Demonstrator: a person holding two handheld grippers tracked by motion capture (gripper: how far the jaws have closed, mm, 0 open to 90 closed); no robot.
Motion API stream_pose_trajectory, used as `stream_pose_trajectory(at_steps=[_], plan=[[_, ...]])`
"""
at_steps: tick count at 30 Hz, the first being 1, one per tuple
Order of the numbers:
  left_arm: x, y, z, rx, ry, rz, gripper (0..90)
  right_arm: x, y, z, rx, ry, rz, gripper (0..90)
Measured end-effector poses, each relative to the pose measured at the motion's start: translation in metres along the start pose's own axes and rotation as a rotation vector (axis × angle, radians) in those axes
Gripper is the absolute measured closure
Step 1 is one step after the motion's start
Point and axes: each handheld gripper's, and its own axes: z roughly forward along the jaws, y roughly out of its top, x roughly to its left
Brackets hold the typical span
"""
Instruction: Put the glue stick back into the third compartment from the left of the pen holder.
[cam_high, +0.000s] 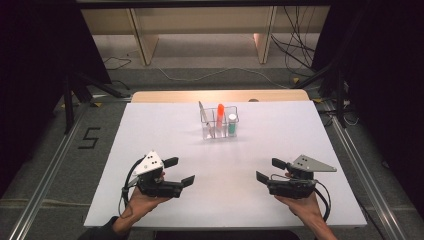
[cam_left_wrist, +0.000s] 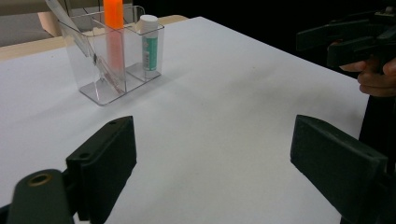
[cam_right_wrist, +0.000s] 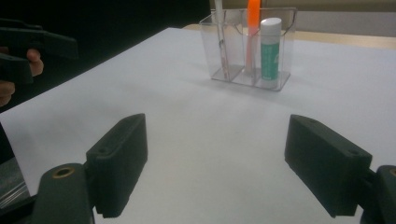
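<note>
A clear plastic organizer (cam_high: 220, 129) with three compartments holds a slanted see-through ruler (cam_high: 204, 116), an upright orange marker (cam_high: 220, 116) and a green glue stick (cam_high: 232, 125) with a white cap. It stands on the white desk (cam_high: 165, 130), well ahead of and between the left gripper (cam_high: 180, 171) and right gripper (cam_high: 271, 170), both spread wide and empty.

Looked like a lab / recording setup, not a home. White board (cam_high: 165, 165) laid over a wooden table (cam_high: 220, 95) at centre, dark curtains (cam_high: 30, 60) at left & right blocking off the sides. Loose cables (cam_high: 295, 47) trailed on the grey floor at far right, metal rails (cam_high: 47, 175) ran along both sides, black stand legs (cam_high: 70, 95) at far left, bare wooden shelving (cam_high: 200, 30) at the far end.
</note>
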Motion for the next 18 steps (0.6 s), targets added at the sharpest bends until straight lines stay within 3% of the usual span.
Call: stream_pose_trajectory(at_steps=[18], plan=[[0.0010, -0.0011, -0.0006, -0.007, 0.004, -0.009, 13.9, -0.0020, -0.0075, -0.0047, -0.002, -0.009, 0.028, 22.0]])
